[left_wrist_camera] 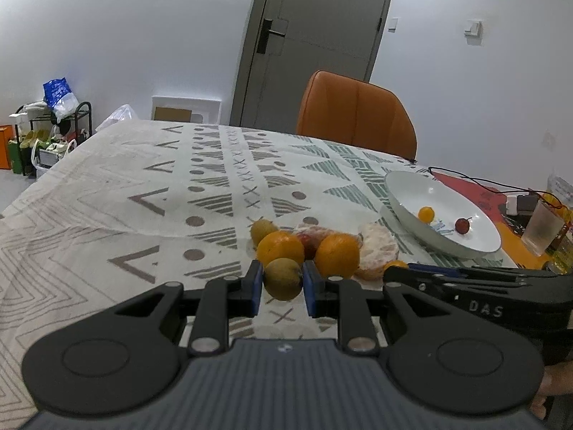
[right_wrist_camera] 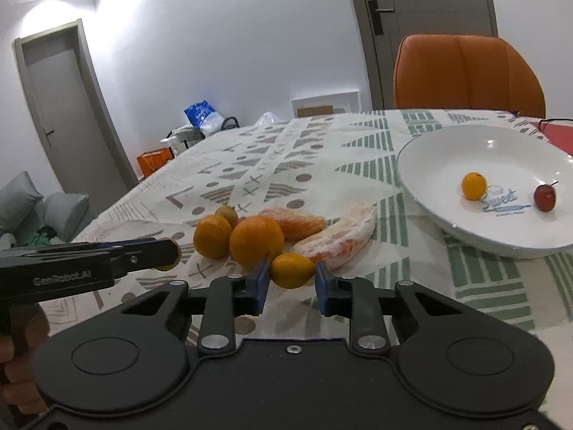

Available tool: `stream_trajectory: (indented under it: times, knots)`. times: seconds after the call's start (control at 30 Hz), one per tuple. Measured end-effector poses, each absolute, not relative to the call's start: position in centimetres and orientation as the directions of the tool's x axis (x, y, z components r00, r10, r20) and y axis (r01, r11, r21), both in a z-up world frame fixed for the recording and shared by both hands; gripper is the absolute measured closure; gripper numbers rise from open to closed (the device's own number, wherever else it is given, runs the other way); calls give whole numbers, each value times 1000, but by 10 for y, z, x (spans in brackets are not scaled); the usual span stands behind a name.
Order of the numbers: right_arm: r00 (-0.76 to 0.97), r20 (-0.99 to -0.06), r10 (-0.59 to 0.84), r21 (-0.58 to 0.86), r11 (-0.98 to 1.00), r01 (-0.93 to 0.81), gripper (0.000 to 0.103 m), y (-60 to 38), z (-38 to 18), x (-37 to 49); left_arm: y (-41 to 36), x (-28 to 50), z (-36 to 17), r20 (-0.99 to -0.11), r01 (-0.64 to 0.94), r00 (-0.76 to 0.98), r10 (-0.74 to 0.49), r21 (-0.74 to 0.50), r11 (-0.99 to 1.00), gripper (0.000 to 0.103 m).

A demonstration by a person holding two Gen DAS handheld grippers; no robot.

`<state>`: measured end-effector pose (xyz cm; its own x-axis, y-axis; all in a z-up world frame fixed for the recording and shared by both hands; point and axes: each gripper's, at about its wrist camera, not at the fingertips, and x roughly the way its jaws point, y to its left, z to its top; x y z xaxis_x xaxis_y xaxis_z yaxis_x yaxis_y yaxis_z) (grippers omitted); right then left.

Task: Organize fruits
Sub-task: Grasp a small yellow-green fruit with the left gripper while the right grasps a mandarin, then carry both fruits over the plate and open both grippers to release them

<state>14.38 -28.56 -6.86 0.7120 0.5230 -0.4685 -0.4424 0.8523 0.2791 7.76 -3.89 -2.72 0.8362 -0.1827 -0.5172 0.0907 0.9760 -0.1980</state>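
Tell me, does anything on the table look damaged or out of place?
Yes. Two peeled pieces of fruit lie bare on the tablecloth beside the whole oranges, while the white plate holds only two small fruits.

Bright even indoor light, fisheye-bent edges, dark corners, mild softness

Both tongs: black plastic frames w/ blue pads, round discs each side, silver screws at pivots. Left tongs [left_wrist_camera: 283, 288] grey ribbed body; right tongs [right_wrist_camera: 292, 285] black body. White lettering on sides.
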Motion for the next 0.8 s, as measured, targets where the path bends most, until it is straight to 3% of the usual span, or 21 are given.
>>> stream_trajectory:
  times: [0.8]
  knots:
    - [845,-380,376,321,911,-260,77,-377,-57,144,-108,108,-8,-478,243,829,-291,-161,957,81]
